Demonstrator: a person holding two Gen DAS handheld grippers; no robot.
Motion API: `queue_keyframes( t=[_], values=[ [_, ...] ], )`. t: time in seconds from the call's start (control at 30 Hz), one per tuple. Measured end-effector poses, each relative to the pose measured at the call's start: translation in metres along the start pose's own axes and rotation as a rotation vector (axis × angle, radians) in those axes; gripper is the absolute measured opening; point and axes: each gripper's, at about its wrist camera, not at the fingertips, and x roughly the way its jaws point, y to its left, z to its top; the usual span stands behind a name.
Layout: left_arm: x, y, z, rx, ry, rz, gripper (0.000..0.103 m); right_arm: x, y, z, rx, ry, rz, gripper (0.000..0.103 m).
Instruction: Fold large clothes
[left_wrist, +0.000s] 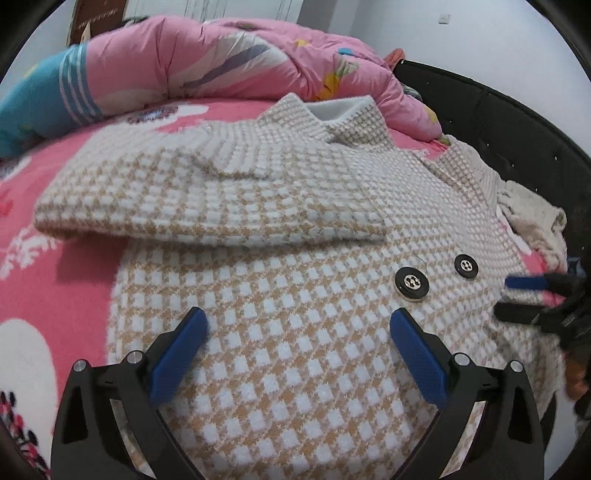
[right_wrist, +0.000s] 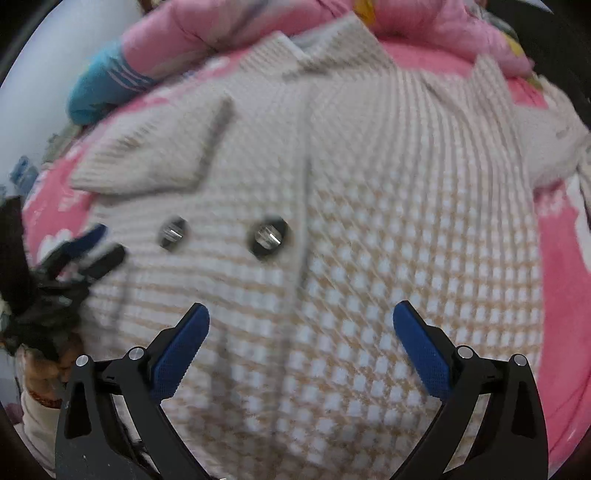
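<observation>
A large beige-and-white houndstooth coat (left_wrist: 280, 295) lies front up on a pink bed sheet (left_wrist: 74, 280). One sleeve (left_wrist: 207, 206) is folded across its chest. Two black buttons (left_wrist: 410, 283) sit on its front. My left gripper (left_wrist: 299, 347) is open and empty just above the coat's lower part. My right gripper (right_wrist: 301, 343) is open and empty above the coat (right_wrist: 369, 258). The right gripper also shows at the right edge of the left wrist view (left_wrist: 517, 299), over the coat's right side. The left gripper shows at the left edge of the right wrist view (right_wrist: 99, 243).
A pink quilt (left_wrist: 236, 62) with a blue end is bunched along the far side of the bed. A black padded headboard (left_wrist: 498, 122) curves along the right. A whitish cloth (left_wrist: 532, 218) lies by the coat's right edge.
</observation>
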Motion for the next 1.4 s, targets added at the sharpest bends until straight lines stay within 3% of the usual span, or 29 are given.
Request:
queue_keyframes(
  t=[0.1, 0.2, 0.3, 0.4, 0.43, 0.5, 0.53, 0.57, 0.6, 0.63, 0.67, 0.73, 0.87, 1.03, 1.13, 1.23, 1.4],
  values=[
    [-0.009, 0.002, -0.004, 0.006, -0.038, 0.03, 0.098, -0.011, 0.003, 0.015, 0.008, -0.054, 0.136, 0.096],
    [-0.015, 0.013, -0.006, -0.03, -0.063, 0.081, 0.098, -0.001, -0.001, 0.037, 0.079, -0.042, 0.312, 0.095],
    [-0.014, 0.026, -0.004, -0.08, -0.069, 0.143, 0.098, 0.021, -0.002, 0.066, 0.164, -0.002, 0.476, 0.082],
    [-0.003, 0.041, -0.004, -0.14, -0.017, 0.218, 0.098, 0.05, 0.004, 0.096, 0.203, 0.042, 0.536, 0.073],
    [0.0, 0.048, -0.005, -0.18, -0.005, 0.196, 0.098, 0.061, 0.005, 0.103, 0.212, 0.061, 0.539, 0.069],
    [-0.001, 0.053, -0.006, -0.208, -0.022, 0.178, 0.098, 0.085, 0.011, 0.115, 0.202, 0.11, 0.514, 0.061],
    [-0.002, 0.053, -0.006, -0.205, -0.027, 0.179, 0.098, 0.096, 0.016, 0.118, 0.175, 0.139, 0.473, 0.052],
    [-0.001, 0.052, -0.007, -0.197, -0.027, 0.183, 0.098, 0.103, 0.021, 0.118, 0.151, 0.163, 0.454, 0.036],
    [0.0, 0.051, -0.007, -0.185, -0.026, 0.19, 0.098, 0.106, 0.025, 0.117, 0.136, 0.175, 0.452, 0.031],
    [0.001, 0.05, -0.008, -0.177, -0.026, 0.196, 0.098, 0.106, 0.03, 0.114, 0.111, 0.175, 0.446, 0.027],
    [0.001, 0.049, -0.008, -0.166, -0.027, 0.204, 0.098, 0.104, 0.035, 0.112, 0.086, 0.167, 0.441, 0.017],
    [0.004, 0.047, -0.009, -0.159, -0.029, 0.216, 0.098, 0.101, 0.038, 0.112, 0.08, 0.15, 0.448, 0.01],
    [0.007, 0.046, -0.005, -0.149, -0.019, 0.229, 0.098, 0.071, 0.028, 0.127, 0.092, 0.054, 0.446, 0.006],
    [0.006, 0.047, -0.007, -0.156, -0.021, 0.22, 0.098, 0.001, 0.003, 0.162, 0.101, -0.144, 0.414, 0.005],
    [0.006, 0.047, -0.008, -0.161, -0.025, 0.215, 0.098, -0.032, -0.026, 0.166, 0.118, -0.228, 0.332, 0.005],
    [0.006, 0.046, -0.008, -0.16, -0.028, 0.217, 0.098, -0.036, -0.058, 0.159, 0.166, -0.238, 0.258, 0.005],
    [0.007, 0.048, -0.009, -0.161, -0.022, 0.217, 0.098, -0.001, -0.093, 0.14, 0.203, -0.142, 0.094, 0.005]
  ],
)
